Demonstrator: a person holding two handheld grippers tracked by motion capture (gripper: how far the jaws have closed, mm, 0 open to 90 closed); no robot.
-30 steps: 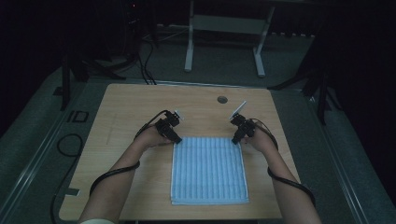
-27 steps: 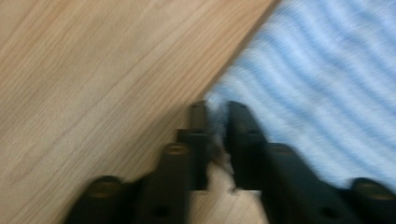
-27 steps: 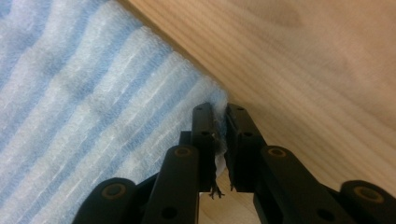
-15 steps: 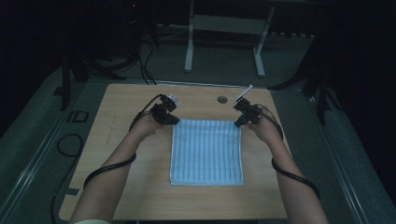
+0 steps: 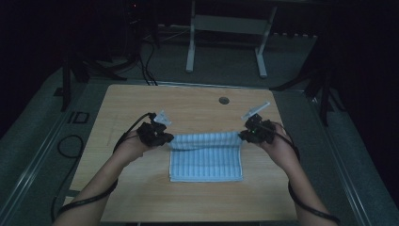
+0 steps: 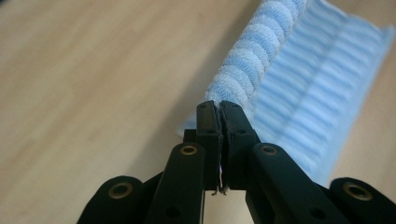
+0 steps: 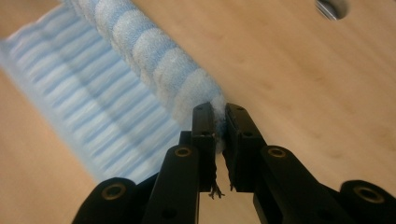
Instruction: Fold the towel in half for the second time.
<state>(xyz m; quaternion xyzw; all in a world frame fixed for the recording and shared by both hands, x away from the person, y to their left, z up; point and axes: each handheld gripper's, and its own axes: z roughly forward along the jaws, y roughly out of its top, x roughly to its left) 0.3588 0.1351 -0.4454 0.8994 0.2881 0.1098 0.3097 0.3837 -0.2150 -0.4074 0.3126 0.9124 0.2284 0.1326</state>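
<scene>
A light blue ribbed towel [image 5: 207, 162] lies on the wooden table [image 5: 141, 101], its far edge raised and stretched between my two grippers. My left gripper [image 5: 170, 139] is shut on the far left corner; in the left gripper view the jaws [image 6: 219, 109] pinch the towel [image 6: 289, 88] tightly. My right gripper [image 5: 243, 136] holds the far right corner. Its jaws have just been closing, and in the right gripper view the gripper [image 7: 218, 114] has the towel [image 7: 140, 51] corner pressed between its pads. The near part of the towel stays flat on the table.
A small round hole [image 5: 224, 100] sits in the tabletop beyond the towel, also seen as the hole [image 7: 332, 7] in the right gripper view. Bare wood lies to either side of the towel. A metal stand [image 5: 226, 28] and cables are on the floor past the table.
The towel lay flat a second ago with the grippers at its far corners. Both hands have since risen with the far edge, which now hangs off the table between them.
</scene>
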